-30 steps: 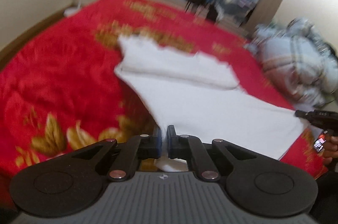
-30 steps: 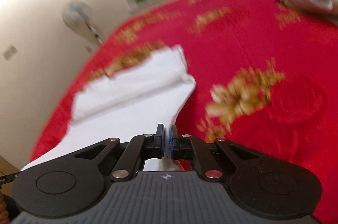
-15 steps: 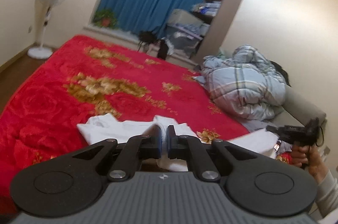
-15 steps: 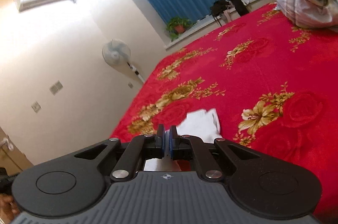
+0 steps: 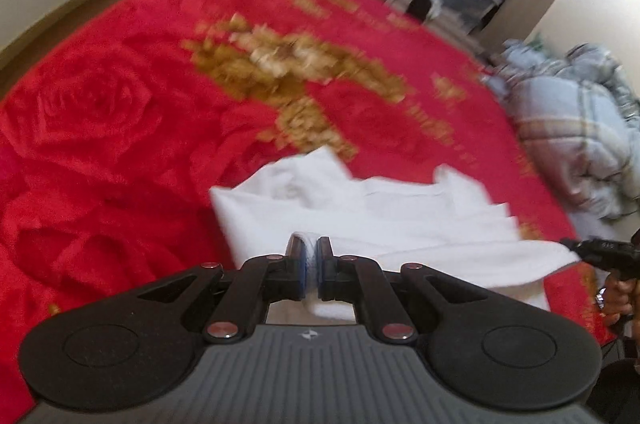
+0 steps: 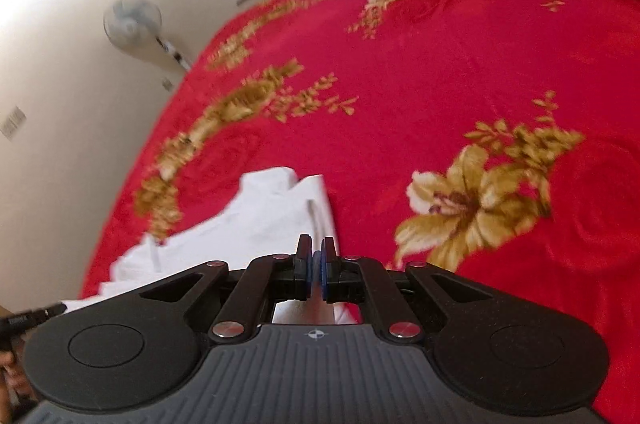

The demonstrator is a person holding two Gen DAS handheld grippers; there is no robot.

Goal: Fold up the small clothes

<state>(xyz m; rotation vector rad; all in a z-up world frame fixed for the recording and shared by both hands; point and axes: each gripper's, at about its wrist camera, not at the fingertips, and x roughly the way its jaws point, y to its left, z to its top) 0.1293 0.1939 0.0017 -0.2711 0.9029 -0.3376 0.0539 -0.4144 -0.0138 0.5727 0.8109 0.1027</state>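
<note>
Fingers (image 5: 301,256) of the left gripper (image 5: 311,256) pinch a white garment's (image 5: 360,212) near edge; the right gripper (image 6: 316,260) clamps the opposite edge, the cloth partly resting on the red floral bed (image 5: 120,112), a plaid quilt (image 5: 576,132) heaped beyond.

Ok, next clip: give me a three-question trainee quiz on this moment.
1. True or false: the left gripper is shut on the white garment.
2. What is the right gripper clamping? A) white garment B) plaid quilt C) nothing
3. Fill in: the garment lies on a ___ blanket with gold flowers.

Key: 1 true; 2 A; 3 red.
</note>
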